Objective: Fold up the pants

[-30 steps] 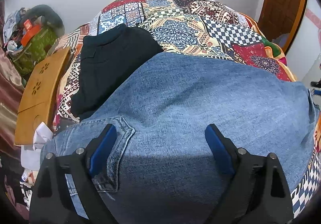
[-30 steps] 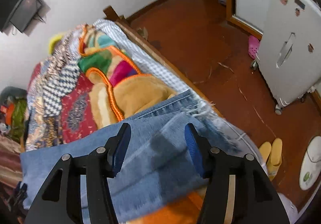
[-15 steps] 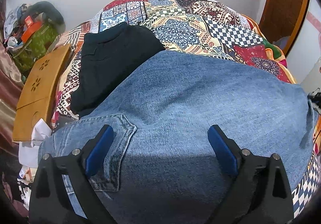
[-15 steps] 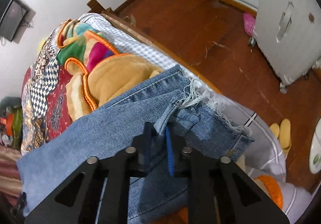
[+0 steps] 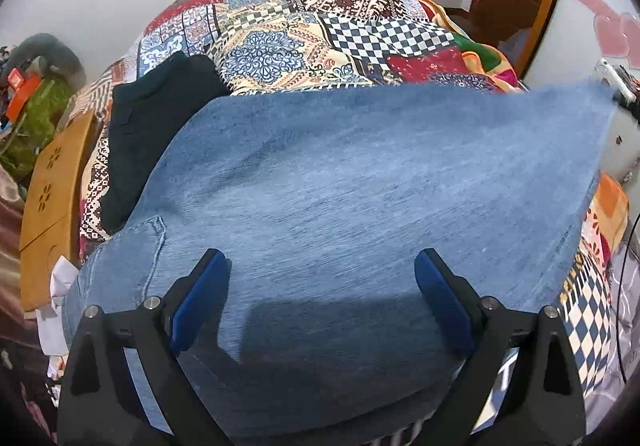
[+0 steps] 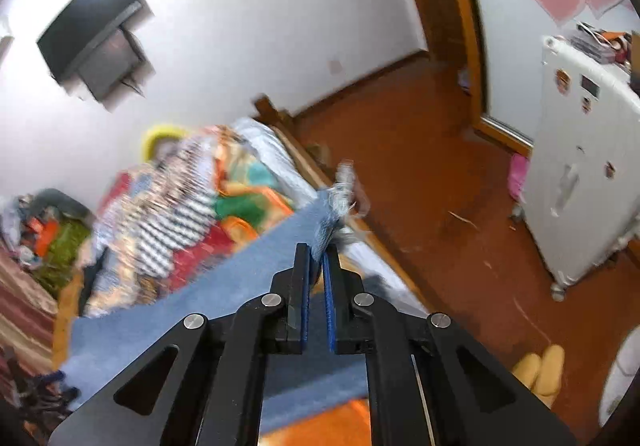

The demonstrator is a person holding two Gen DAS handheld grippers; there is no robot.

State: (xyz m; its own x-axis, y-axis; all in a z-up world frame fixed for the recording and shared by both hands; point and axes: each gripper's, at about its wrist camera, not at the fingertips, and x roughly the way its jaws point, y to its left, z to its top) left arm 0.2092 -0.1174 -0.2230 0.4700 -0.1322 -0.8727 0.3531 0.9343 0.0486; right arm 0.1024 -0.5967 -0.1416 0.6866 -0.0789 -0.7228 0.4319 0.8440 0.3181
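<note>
With the right gripper (image 6: 316,258) pinching the frayed hem of the blue denim jeans (image 5: 360,186), carry it toward nine o'clock, over the waistband, while the spread left gripper (image 5: 320,286) steadies that end.

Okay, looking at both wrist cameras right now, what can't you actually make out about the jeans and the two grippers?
- Right wrist view: motion blur smears the bedspread.
- The right gripper covers the jeans hem it pinches.
- Left wrist view: the left gripper and its shadow hide the jeans' near edge.

Black hand-held gripper (image 5: 322,286), blue pads, silver screws.
</note>
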